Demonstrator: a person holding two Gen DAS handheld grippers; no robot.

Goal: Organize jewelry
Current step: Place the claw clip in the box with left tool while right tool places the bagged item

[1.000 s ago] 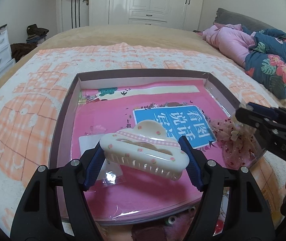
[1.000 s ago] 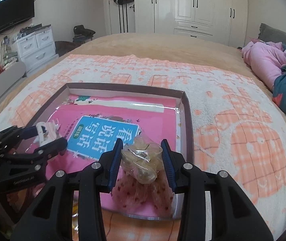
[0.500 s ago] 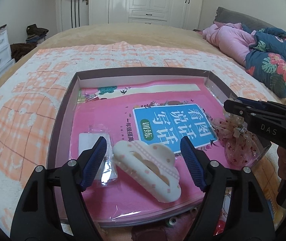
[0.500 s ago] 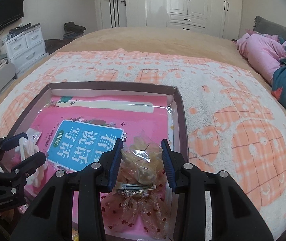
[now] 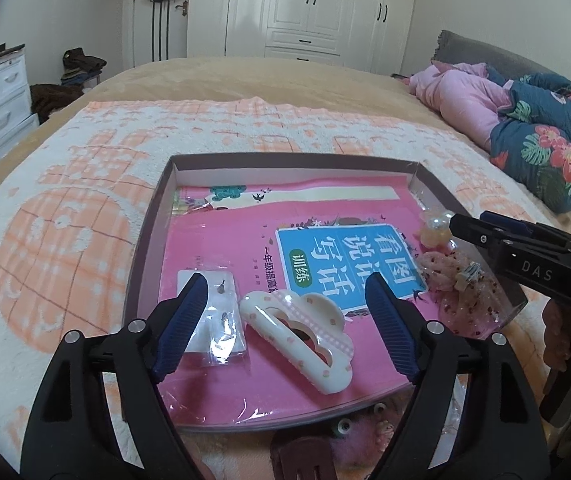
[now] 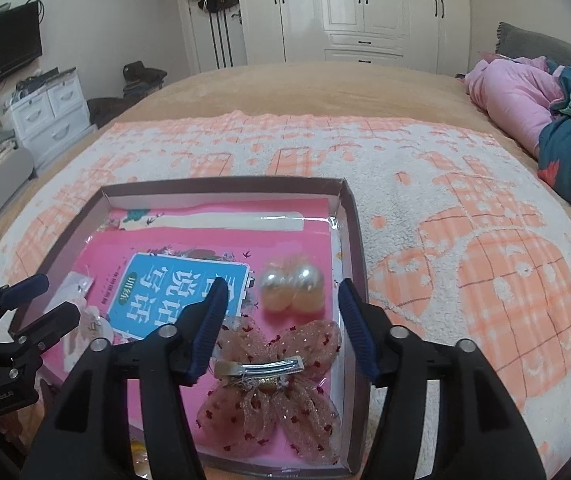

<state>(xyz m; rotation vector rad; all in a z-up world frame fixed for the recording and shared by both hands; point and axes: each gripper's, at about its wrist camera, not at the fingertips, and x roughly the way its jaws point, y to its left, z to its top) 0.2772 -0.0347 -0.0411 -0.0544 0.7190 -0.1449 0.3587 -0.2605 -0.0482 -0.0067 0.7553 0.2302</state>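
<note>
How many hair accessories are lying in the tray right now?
3. The cream claw clip lies near the front, between the left gripper's opening jaws; the pearl hair piece sits by the right wall; the pink bow clip lies just in front of it. More could be hidden below the tray.

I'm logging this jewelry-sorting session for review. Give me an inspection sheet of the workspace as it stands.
Surface: orange-and-white blanket on a bed.
Job's things: shallow box lined with a pink book; in it a cream claw clip, bagged earrings, pearl hair tie, pink bow clip.
Clutter: pink and floral bedding.
Grippers: left gripper opening, straddling the claw clip, not touching; right gripper opening, nothing gripped.
Cables: nothing seen.
Surroundings: white wardrobe, drawer unit, television.
</note>
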